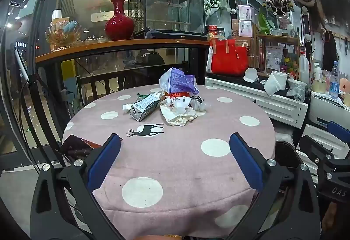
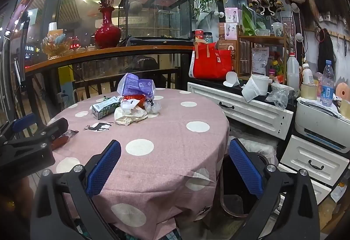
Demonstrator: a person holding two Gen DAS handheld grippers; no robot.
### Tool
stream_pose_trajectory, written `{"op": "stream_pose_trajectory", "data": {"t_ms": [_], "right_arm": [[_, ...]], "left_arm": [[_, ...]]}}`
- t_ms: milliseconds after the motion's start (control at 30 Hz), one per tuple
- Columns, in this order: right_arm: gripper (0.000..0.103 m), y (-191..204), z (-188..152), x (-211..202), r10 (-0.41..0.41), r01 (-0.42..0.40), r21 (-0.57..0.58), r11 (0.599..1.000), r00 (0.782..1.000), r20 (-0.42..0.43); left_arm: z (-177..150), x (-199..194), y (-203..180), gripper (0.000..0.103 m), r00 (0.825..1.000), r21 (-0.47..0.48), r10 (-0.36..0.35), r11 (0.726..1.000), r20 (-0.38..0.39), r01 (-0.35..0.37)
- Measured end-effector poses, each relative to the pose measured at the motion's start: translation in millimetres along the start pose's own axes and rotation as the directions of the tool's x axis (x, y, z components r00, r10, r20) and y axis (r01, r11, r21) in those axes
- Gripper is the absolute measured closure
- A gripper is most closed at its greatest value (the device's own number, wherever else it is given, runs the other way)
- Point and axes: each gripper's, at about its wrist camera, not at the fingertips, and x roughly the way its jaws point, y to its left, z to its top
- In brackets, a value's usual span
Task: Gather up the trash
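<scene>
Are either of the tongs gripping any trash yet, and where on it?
Nothing is held. The left tongs and right tongs are both open and empty, short of the trash pile on the table.

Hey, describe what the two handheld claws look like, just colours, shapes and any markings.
Both match. The left claw has two black angular plastic arms tipped with long blue pads, and round silver bolts at the joints. On the right claw the blue pads show a fine gridded texture. In the left view, the right claw's body carries pale lettering reading "DAS". No cables or sleeves show.
</scene>
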Motion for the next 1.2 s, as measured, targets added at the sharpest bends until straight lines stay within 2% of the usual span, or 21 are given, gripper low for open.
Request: {"op": "stream_pose_trajectory", "data": {"t_ms": [633, 1200], "right_arm": [[0.005, 0, -1, 1, 0.0, 0.0, 0.0, 1.0, 1.0, -0.002], [0.005, 0, -1, 2, 0.001, -0.001, 0.0, 1.0, 1.0, -0.005]], "left_arm": [[3, 4, -4, 0.005, 1.0, 0.011, 0.0, 1.0, -0.005, 0.0], [-8, 4, -6, 0.005, 1.0, 0.008, -0.008, 1.0, -0.01, 0.008]]}}
